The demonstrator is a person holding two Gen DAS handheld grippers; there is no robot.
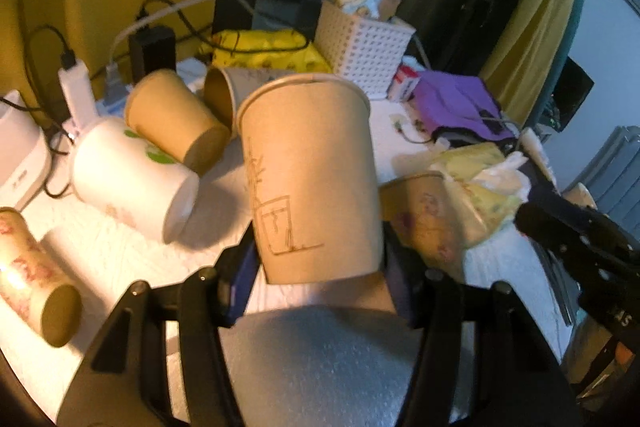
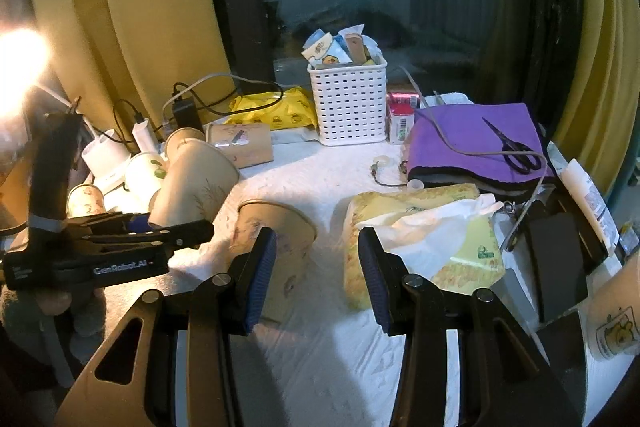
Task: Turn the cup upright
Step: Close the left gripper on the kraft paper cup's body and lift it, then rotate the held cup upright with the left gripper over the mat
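Note:
My left gripper is shut on a brown paper cup with a line drawing, held above the table with its rim pointing up and away. The same cup shows in the right wrist view, held by the left gripper. My right gripper is open and empty, low over the white cloth. A second brown cup stands upright just left of its left finger; it also shows in the left wrist view.
Several cups lie on their sides at the left: a white one, a brown one, a patterned one. A tissue pack, purple cloth with scissors, white basket and chargers with cables crowd the table.

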